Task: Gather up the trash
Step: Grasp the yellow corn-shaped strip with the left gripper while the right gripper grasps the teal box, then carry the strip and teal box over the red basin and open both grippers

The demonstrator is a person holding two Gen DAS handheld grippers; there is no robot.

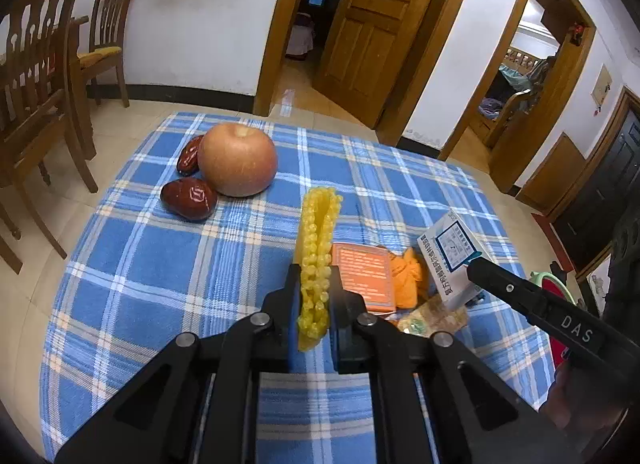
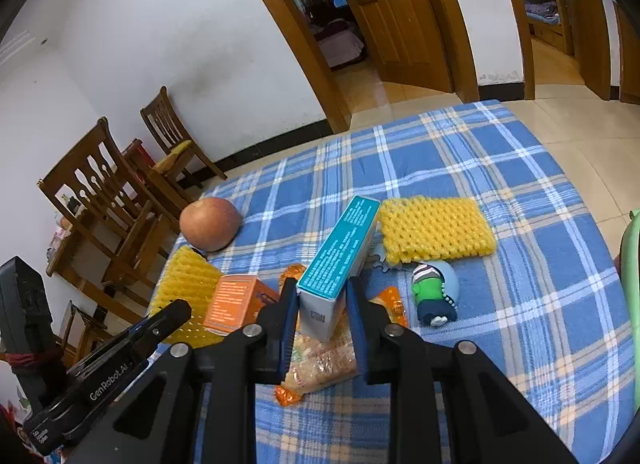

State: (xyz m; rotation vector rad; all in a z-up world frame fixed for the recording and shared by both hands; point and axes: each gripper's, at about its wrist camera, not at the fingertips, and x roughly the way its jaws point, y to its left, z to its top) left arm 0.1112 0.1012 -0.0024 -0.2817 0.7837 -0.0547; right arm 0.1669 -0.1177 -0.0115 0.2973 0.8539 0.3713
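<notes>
My left gripper (image 1: 315,278) is shut on a yellow foam fruit net (image 1: 318,232), which stands on edge between the pads over the blue checked tablecloth (image 1: 160,272). My right gripper (image 2: 322,290) is shut on a teal-and-white carton (image 2: 340,256) that tilts upward; the left wrist view shows the same carton (image 1: 454,254) at the right. An orange box (image 2: 236,300) and a clear snack packet (image 2: 320,364) lie just below the carton. A second yellow foam net (image 2: 436,230) lies flat further back.
An apple (image 1: 238,160) and two red dates (image 1: 190,198) sit at the far left of the table. A small toy figure (image 2: 434,292) lies right of the carton. Wooden chairs (image 1: 36,76) stand to the left. A green rim (image 2: 630,264) shows at the right edge.
</notes>
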